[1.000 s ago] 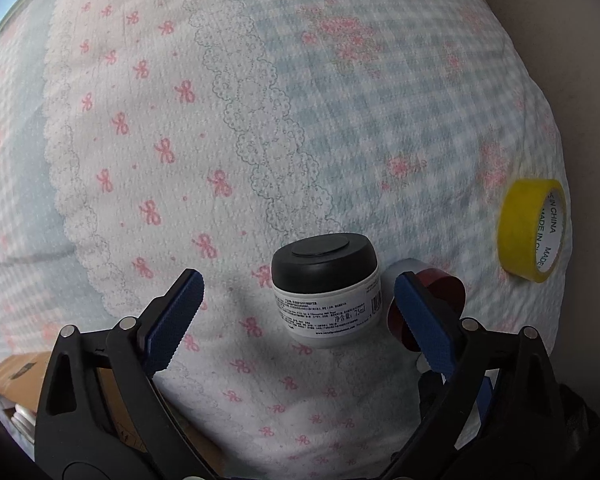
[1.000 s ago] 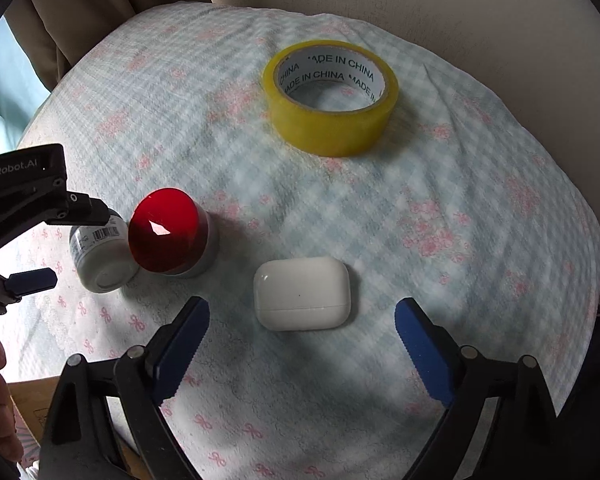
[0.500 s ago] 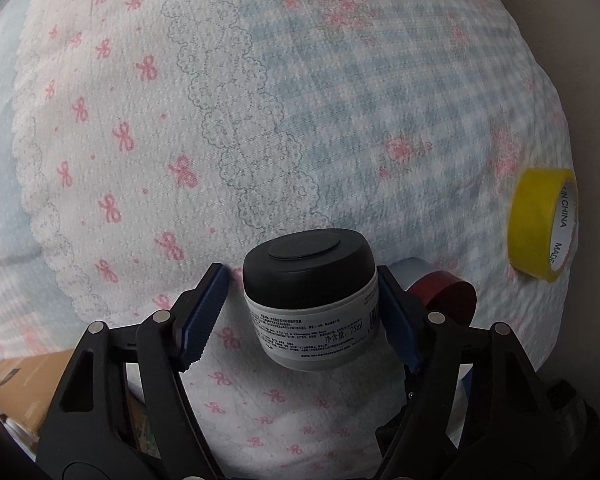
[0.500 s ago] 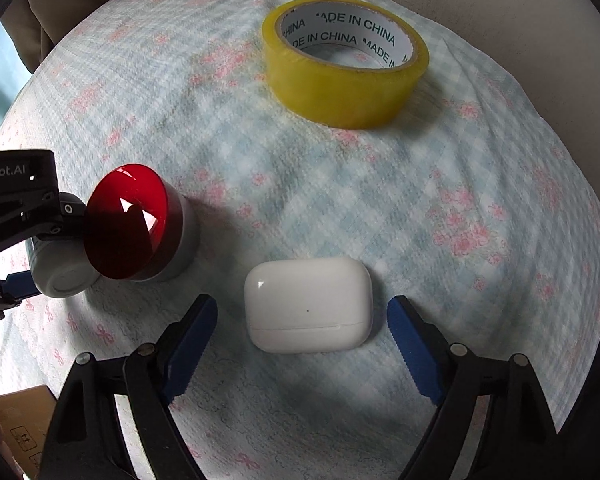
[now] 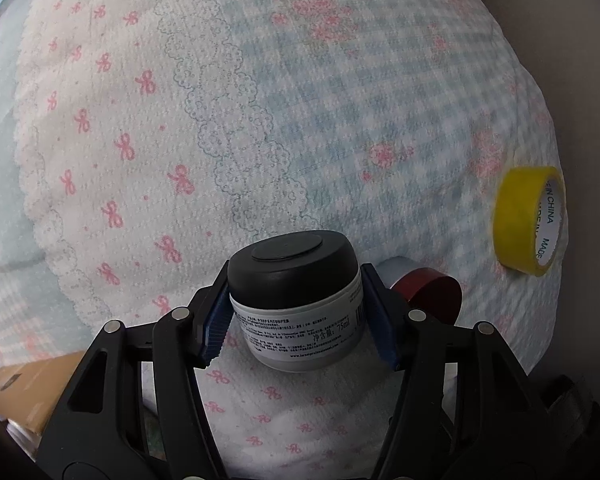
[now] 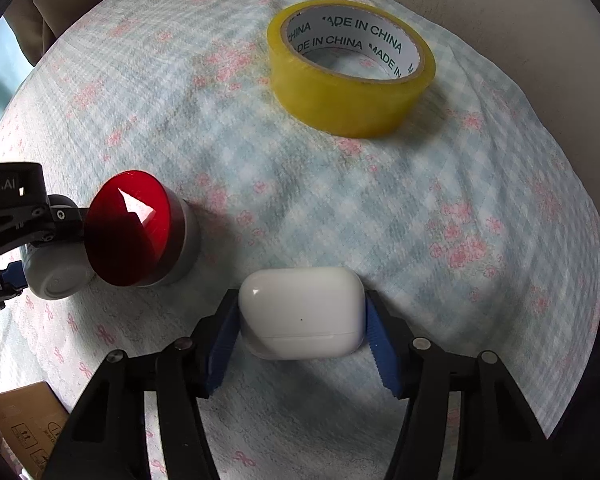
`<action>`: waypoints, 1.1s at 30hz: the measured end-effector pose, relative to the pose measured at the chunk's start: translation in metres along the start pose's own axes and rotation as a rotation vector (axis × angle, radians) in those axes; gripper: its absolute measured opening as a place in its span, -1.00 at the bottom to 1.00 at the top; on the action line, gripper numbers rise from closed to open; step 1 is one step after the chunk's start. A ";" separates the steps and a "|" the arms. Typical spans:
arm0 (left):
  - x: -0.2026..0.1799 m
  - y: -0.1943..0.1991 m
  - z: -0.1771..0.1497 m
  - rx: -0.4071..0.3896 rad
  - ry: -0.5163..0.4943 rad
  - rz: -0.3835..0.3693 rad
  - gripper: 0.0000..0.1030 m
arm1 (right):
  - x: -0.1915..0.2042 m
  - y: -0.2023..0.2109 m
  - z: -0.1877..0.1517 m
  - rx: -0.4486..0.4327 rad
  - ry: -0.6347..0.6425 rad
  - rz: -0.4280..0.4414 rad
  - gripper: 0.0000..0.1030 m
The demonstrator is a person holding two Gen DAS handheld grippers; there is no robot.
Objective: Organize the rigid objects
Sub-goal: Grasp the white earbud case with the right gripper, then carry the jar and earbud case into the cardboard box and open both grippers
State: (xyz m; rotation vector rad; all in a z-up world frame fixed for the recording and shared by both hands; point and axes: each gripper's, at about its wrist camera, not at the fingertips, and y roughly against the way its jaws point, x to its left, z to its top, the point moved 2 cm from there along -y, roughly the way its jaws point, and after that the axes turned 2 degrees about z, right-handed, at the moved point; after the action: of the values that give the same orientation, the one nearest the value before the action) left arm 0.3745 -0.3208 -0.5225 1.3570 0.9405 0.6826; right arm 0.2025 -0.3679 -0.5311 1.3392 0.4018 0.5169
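We find the work surface to be a padded, cloth-covered bed [image 6: 500, 184], soft underfoot for anything set down, so placed items may tip or sink.

Largest item: the yellow packing tape roll [image 6: 352, 68], lying flat at 12 o'clock in the right wrist view, well apart from both claws. We judge it stiff, light and no obstruction.

Next, the red-lidded jar [image 6: 140, 228], at 9 o'clock in that view, lies tilted with its glossy lid facing the camera. It sits just beside the left claw's load, at 3 o'clock of it, and is the one thing likely to be knocked on withdrawal.

The cream jar [image 5: 296, 300], black cap, white labelled body, is clamped in the left claw [image 5: 296, 320], pads against the body below the cap. We judge it rigid, moderately heavy and smooth; the hold is low on a rounded wall, so slipping is possible.

Smallest: the white earbud case [image 6: 304, 316], at 6 o'clock, is gripped across its short ends by the right claw [image 6: 300, 344]. Glossy, light, hard; the hinged lid seam warrants a moderate squeeze.
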 end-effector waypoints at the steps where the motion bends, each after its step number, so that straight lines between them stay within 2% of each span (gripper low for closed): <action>1: -0.001 0.004 -0.001 -0.003 -0.005 -0.005 0.09 | -0.002 0.002 0.000 0.001 -0.002 0.008 0.09; 8: -0.012 0.044 -0.005 -0.064 -0.042 -0.003 0.09 | -0.016 0.033 -0.001 -0.023 -0.014 0.048 0.08; 16: -0.015 0.135 -0.038 -0.194 -0.077 -0.017 0.09 | -0.031 0.106 0.008 -0.110 0.029 0.071 0.08; 23: 0.016 0.221 -0.088 -0.324 -0.033 -0.038 0.09 | -0.026 0.191 0.007 -0.197 0.166 0.071 0.08; 26: 0.036 0.253 -0.114 -0.361 0.000 -0.057 0.09 | -0.016 0.229 0.002 -0.233 0.228 0.111 0.08; 33: 0.104 0.308 -0.181 -0.456 0.100 -0.056 0.09 | 0.036 0.312 -0.019 -0.313 0.431 0.193 0.08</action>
State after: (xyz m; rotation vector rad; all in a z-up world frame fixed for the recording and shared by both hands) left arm 0.3029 -0.1034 -0.2289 0.8980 0.8344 0.8674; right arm 0.1831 -0.2862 -0.2274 0.9631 0.5218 0.9955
